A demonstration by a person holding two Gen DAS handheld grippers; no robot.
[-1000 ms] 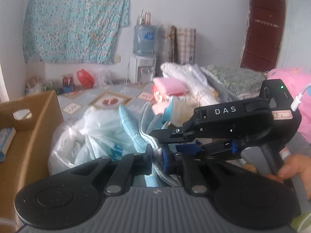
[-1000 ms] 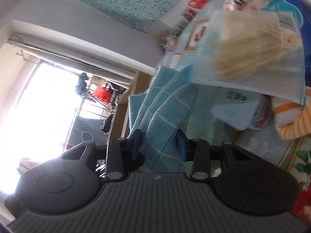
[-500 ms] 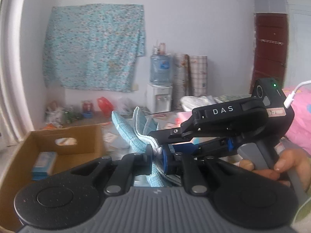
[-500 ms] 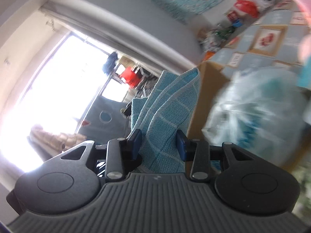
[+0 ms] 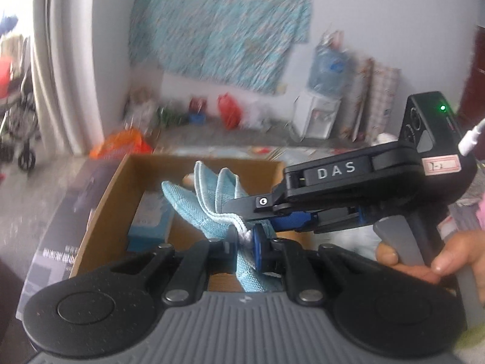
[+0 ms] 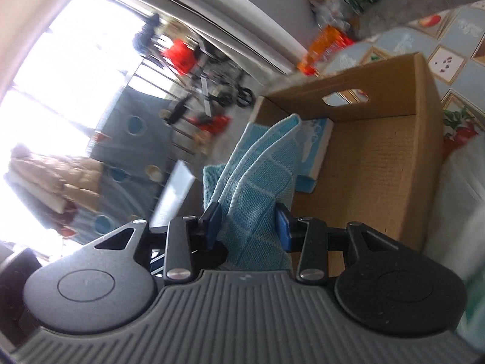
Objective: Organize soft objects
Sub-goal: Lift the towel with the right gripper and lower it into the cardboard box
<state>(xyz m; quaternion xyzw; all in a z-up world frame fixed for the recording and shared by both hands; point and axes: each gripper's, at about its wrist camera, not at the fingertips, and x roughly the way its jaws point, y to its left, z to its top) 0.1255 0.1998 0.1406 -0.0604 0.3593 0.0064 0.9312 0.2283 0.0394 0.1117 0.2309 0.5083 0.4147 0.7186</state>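
Blue towel carried between both grippers, over the open cardboard box.

Risk, as judged: the left gripper (image 5: 244,241) pinched only a thin hemmed edge of the blue towel (image 5: 209,209), so a tug from the other hand could have pulled that edge free, and the loose folds might have caught on the cardboard box (image 6: 424,151) rim rather than dropping inside. The right gripper (image 6: 248,227) was clamped on a thicker bunched fold of the towel, its pads pressing both sides. The towel stood up from between both sets of jaws, above the box interior, near the small blue carton (image 6: 315,151) lying in it.
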